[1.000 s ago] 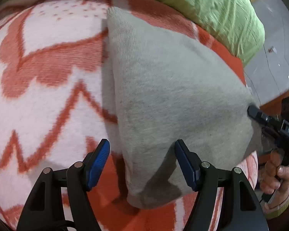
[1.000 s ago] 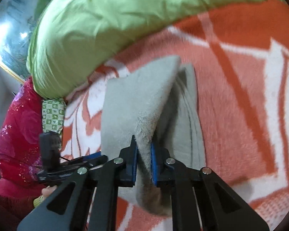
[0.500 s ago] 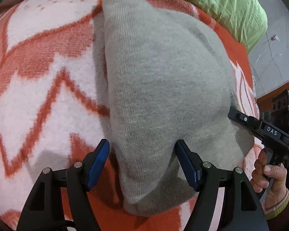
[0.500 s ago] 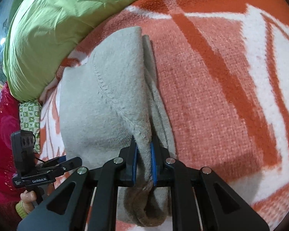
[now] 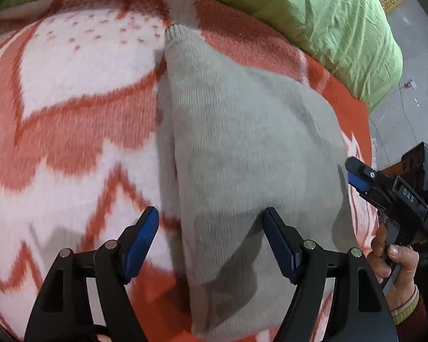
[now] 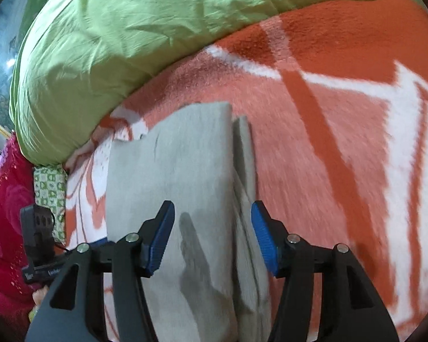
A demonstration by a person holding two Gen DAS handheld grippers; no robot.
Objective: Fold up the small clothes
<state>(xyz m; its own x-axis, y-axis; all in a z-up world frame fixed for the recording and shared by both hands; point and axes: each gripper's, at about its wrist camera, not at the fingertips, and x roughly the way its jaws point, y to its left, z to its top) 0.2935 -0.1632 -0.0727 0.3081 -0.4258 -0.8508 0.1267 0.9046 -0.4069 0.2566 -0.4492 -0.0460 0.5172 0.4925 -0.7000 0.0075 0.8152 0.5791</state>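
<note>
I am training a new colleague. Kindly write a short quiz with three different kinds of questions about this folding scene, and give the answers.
1. True or false: the grey garment lies on an orange and white blanket.
2. Multiple choice: what lies beyond the blanket's far edge? A) a green pillow B) a wooden chair C) a blue basket
3. Fill in the missing word: the pads of the right gripper do not press the garment, so nothing is ____ by it.

Key:
1. True.
2. A, the green pillow.
3. Held. Its jaws are opening, with the garment's folded edge lying between them. The left gripper is open too, over the garment's near end.
</note>
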